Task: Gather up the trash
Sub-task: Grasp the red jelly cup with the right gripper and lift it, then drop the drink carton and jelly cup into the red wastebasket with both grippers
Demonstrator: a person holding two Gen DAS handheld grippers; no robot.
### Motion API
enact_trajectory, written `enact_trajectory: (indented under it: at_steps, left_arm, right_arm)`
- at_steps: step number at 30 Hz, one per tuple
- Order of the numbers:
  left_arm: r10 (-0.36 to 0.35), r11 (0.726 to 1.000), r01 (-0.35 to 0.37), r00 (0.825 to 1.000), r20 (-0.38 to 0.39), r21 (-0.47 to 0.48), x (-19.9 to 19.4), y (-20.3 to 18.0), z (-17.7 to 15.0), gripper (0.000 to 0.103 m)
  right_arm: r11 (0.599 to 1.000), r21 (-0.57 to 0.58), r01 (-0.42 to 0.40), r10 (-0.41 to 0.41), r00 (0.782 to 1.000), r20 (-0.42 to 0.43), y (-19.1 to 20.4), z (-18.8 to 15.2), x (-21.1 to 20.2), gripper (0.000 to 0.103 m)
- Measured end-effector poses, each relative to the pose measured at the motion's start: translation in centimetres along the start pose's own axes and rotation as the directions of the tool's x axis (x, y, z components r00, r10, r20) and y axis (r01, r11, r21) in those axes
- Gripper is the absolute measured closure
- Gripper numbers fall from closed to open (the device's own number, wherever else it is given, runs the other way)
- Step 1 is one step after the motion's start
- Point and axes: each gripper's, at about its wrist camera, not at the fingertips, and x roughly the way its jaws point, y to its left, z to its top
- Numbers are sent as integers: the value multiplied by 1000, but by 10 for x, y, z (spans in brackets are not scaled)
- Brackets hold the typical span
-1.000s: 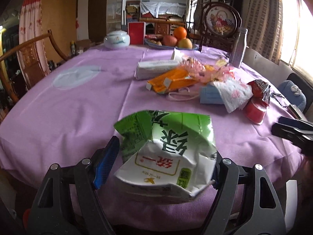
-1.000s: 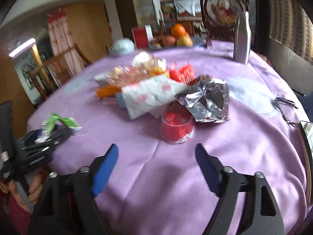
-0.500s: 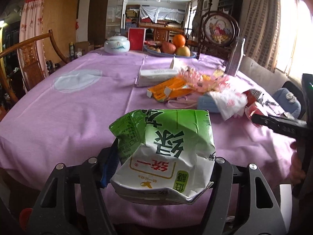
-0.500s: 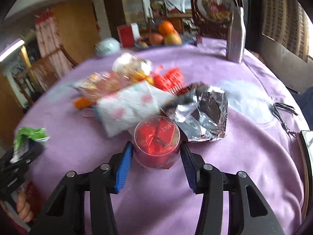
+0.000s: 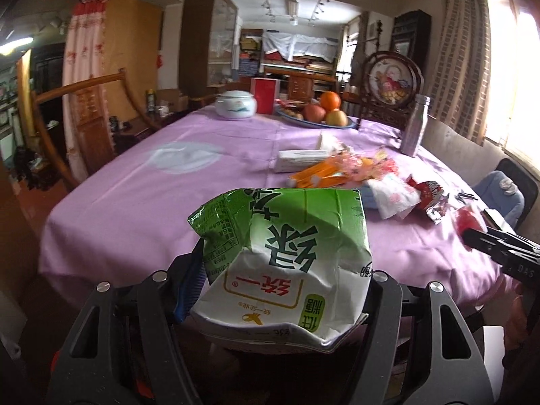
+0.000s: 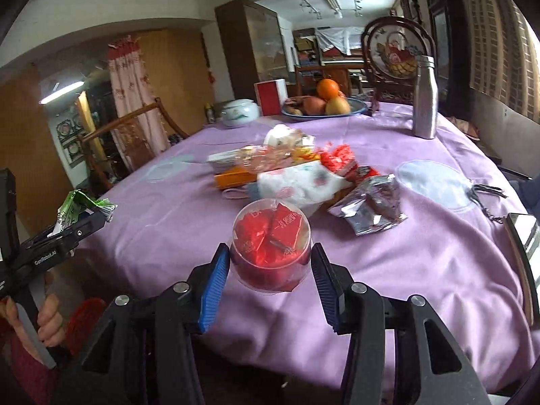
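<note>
A crushed green-and-white drink carton (image 5: 287, 263) is pinched between the fingers of the left gripper (image 5: 276, 290) and held off the surface (image 5: 141, 202), just in front of its near edge. Large green Chinese characters are printed across the carton, seen upside down — 綠 can be made out, with 統一 in red inside a yellow-bordered panel and 低糖 on a small green patch. Fine print on the folded green flap is too small to be read.

A clear plastic cup (image 6: 270, 248) stuffed with red wrappers is clamped between the blue-padded fingers of the right gripper (image 6: 270, 280), near the same edge. White marks on the wrappers cannot be read.

On the side of the left gripper, as seen from the right wrist, "GenRobot.AI" is printed in white.

More litter is heaped toward the middle of the surface — a silver foil packet (image 6: 371, 206), an orange box (image 5: 320, 175) and a white floral tissue pack (image 6: 297, 182).
</note>
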Motion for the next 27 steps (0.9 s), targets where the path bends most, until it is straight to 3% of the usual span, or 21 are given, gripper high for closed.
enact_trajectory:
  at_steps: [5,12,17,18,20,21,24,27]
  left_arm:
    - [106,994,-107,994,-8,-39,-32,43,-22,36]
    - [274,949,-282,959,-73,-140,-70,131,-69,36]
    - [382,882,-418,904,-189,-218,-77,205,-116,35]
    - [393,872,-437,894,-214,-220,-75,214,-122,31]
    - [451,832,-511,850,-273,-218,-72,233,-137,8]
    - [473,817,-535,835,-280,-216,-73,237,-141,7]
    - [481,814,-540,832,-276,-212,-78,245,-149,7]
    - [520,787,-579,808,-278,-211,-83,251,-154,7]
  right_arm:
    - [998,-14,-61,62,998,16,21,-6,-12,54]
    - [988,-70,-137,137,990,8,65,-11,-18,54]
    - [978,-116,-176,174,984,-32,101,-15,-7,54]
    - [974,-126,-187,182,982,-46,110,-16,-3,54]
    - [967,-150,-206,198,978,-72,131,-18,5,54]
    - [964,-158,-214,203,976,-81,138,-19,7,54]
    - [950,-191,-247,228,967,-117,167,-24,16,54]
    - [931,-217,-293,263,952,-157,196,-31,25,54]
